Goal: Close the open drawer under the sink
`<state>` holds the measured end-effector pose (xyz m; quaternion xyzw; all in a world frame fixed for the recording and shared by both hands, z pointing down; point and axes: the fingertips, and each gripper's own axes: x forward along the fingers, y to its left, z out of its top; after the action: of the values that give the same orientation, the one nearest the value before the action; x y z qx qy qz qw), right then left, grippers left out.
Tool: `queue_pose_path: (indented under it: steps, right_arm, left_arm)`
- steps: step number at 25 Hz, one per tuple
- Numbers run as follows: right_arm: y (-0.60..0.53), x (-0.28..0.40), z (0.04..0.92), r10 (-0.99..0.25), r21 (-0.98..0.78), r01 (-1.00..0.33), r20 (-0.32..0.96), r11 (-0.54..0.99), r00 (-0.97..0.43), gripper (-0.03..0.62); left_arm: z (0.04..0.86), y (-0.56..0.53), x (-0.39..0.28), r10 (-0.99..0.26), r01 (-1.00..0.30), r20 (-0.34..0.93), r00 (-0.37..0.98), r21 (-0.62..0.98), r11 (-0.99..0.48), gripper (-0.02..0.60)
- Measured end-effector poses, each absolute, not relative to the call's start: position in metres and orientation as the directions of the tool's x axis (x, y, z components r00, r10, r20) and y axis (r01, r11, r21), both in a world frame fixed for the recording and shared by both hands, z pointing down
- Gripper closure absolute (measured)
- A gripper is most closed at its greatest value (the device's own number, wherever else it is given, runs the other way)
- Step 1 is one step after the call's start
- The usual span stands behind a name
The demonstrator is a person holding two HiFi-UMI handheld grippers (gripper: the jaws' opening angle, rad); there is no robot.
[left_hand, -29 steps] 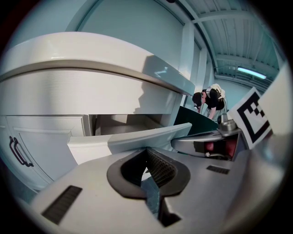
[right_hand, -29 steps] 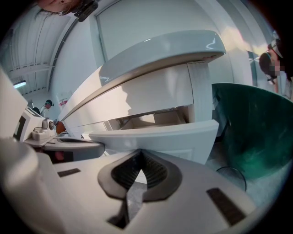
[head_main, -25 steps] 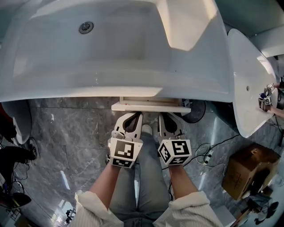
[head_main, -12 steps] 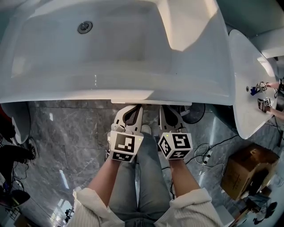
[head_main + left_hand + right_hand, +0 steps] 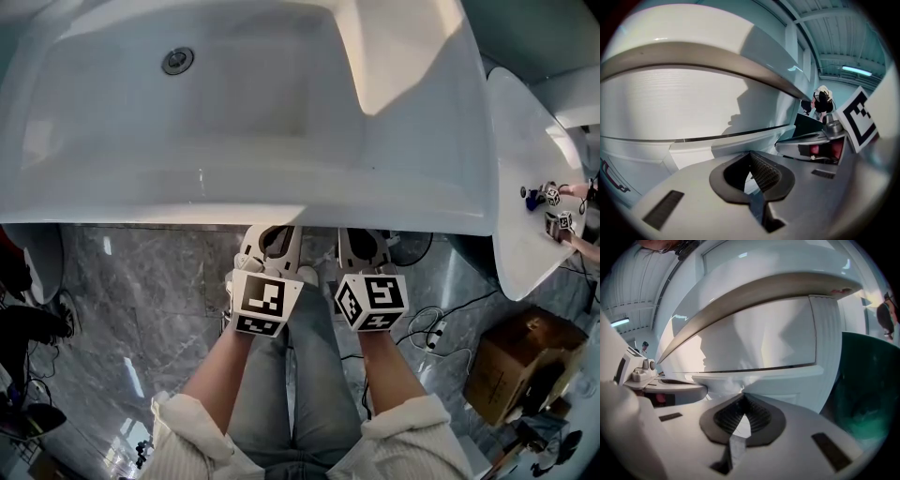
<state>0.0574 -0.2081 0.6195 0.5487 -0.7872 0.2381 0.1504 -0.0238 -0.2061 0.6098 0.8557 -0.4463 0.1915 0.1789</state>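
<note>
With jaws shut and empty, left gripper (image 5: 751, 153) and right gripper (image 5: 743, 394) at the drawer (image 5: 759, 341), nearly in under the sink (image 5: 234, 192), we should press evenly until flush.

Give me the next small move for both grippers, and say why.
Probably one short push forward with both: the left gripper and right gripper are shut with tips at the drawer front, whose top edge seems to stand slightly proud beneath the sink.
</note>
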Motion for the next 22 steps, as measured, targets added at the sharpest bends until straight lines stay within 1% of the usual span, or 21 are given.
queue_pose_path:
  steps: [13,19,22]
  right_arm:
    - [-0.219,0.058,0.62,-0.799,-0.197,-0.937,0.49,0.29,-0.35,0.583]
    - [-0.219,0.058,0.622,-0.797,-0.182,-0.939,0.497,0.291,-0.343,0.583]
    - [-0.217,0.058,0.62,-0.796,-0.179,-0.941,0.501,0.288,-0.339,0.583]
  left_arm:
    - [0.612,-0.218,-0.023,-0.697,-0.83,0.485,0.528,0.123,-0.544,0.566]
    - [0.614,-0.218,-0.025,-0.715,-0.856,0.488,0.501,0.161,-0.491,0.566]
    - [0.609,-0.214,-0.023,-0.717,-0.856,0.483,0.502,0.159,-0.492,0.566]
